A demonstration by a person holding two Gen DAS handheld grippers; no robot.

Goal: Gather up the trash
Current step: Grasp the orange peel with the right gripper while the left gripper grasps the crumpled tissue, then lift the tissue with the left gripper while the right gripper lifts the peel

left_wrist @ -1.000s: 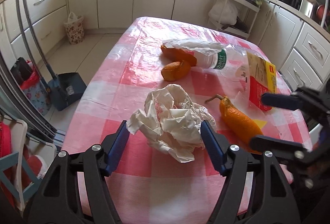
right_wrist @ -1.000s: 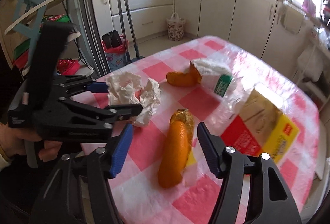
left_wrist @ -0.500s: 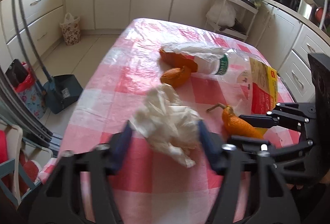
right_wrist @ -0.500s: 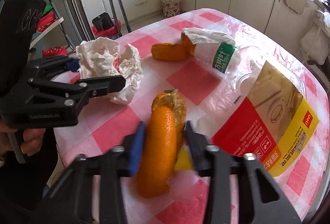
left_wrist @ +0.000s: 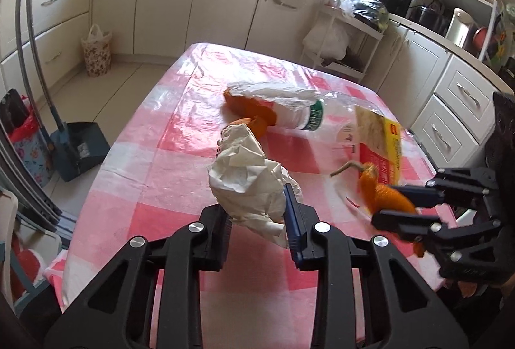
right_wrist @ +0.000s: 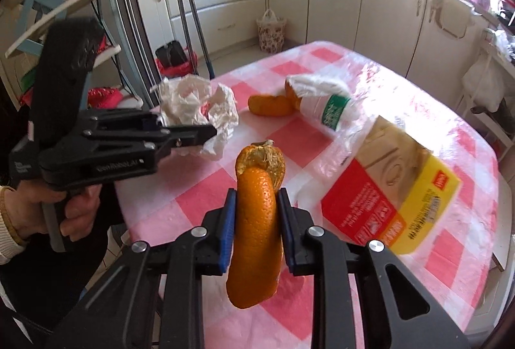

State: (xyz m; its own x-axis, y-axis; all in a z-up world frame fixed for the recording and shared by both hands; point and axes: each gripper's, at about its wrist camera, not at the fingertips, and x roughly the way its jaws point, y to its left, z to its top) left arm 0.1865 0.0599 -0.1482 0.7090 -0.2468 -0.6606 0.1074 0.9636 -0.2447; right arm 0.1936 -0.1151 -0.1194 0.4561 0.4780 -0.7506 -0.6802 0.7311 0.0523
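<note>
A crumpled white paper wad (left_wrist: 254, 185) is clamped between the blue pads of the left gripper (left_wrist: 257, 220), whose jaws have just been closing onto it; the wad bulges upward and forward out of the grip and appears lifted off the table (left_wrist: 180, 130), though contact at its lower edge cannot be ruled out. In the right wrist view the same gripper is seen from the side, held by a hand (right_wrist: 64, 207) at the left, with the paper wad projecting from its tips.

A long curl of orange peel (right_wrist: 257, 220) is pinched upright between the pads of the right gripper (right_wrist: 256, 223), whose jaws have likewise just been closing on it. The peel's lower end hangs below the pads, and its upper end, showing pale pith, curls over above them.

Left lying on the pink-and-white checked table are a second piece of orange peel (right_wrist: 268, 104), a crushed plastic bottle with a green label (right_wrist: 325, 104) touching it, and, to the right, a flattened red-and-yellow package (right_wrist: 396, 191) under clear plastic film.

On the floor beyond the table a dark dustpan (left_wrist: 80, 149) with a long handle is seen, and a small patterned bag (left_wrist: 96, 51) stands against the cream cabinets (left_wrist: 167, 1).
</note>
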